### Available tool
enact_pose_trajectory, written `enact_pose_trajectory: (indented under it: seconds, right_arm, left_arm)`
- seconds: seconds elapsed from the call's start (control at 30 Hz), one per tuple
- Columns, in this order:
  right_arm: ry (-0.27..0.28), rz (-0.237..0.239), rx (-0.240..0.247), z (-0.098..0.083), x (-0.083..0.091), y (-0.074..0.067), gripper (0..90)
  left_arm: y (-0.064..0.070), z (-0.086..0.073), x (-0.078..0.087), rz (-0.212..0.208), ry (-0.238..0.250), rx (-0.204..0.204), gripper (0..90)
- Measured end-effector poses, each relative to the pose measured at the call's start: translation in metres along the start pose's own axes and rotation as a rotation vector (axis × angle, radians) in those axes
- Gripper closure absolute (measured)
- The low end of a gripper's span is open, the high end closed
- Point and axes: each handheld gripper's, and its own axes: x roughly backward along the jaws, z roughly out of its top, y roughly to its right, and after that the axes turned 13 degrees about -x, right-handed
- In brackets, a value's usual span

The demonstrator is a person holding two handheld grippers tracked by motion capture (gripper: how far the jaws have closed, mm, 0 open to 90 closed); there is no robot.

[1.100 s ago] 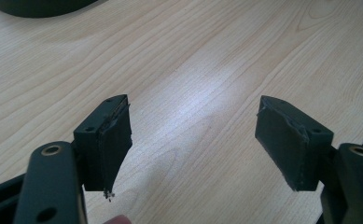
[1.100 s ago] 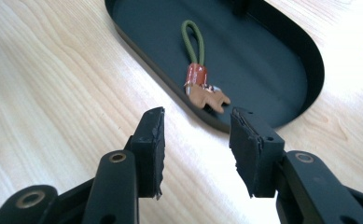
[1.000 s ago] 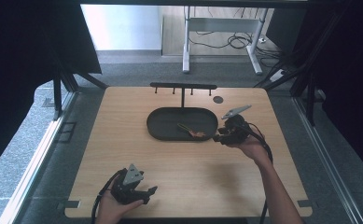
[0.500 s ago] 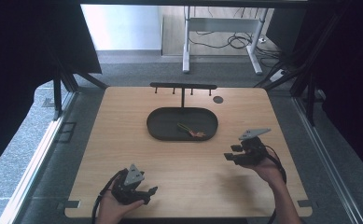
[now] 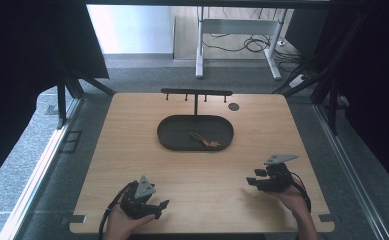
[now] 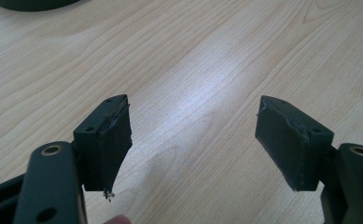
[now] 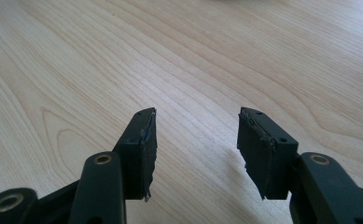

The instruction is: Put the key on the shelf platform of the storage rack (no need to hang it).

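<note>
Dark oval tray (image 5: 172, 137), flat on the wooden table. Small green-and-orange item (image 5: 204, 140), identity unclear, lies inside. Both well beyond the two tongs, between them.

Grey carpet floor (image 5: 132, 75) surrounds wooden table (image 5: 132, 150), white desk frame (image 5: 242, 30) beyond.

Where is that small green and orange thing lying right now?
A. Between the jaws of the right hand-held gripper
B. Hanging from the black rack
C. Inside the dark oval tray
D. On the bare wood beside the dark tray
C: in the high view the small green and orange thing lies inside the dark oval tray, and the right hand-held gripper is open over bare wood.
</note>
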Motion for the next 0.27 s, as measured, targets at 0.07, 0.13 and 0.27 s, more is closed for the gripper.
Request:
enact_pose_trajectory:
  seconds: [0.07, 0.13, 0.27]
  right_arm:
    - [0.01, -0.004, 0.001, -0.0015, 0.0011, -0.0003, 47.0]
    - [0.022, -0.004, 0.005, -0.0036, 0.0035, -0.0015, 45.9]
    - [0.064, -0.01, 0.015, -0.0054, 0.0087, -0.0046, 41.4]
  left_arm:
    - [0.0009, 0.001, 0.0011, 0.0, 0.003, -0.005, 27.4]
    - [0.0017, 0.0016, 0.0024, -0.002, 0.008, -0.004, 27.4]
    - [0.0004, 0.0013, 0.004, 0.0, 0.012, -0.006, 27.3]
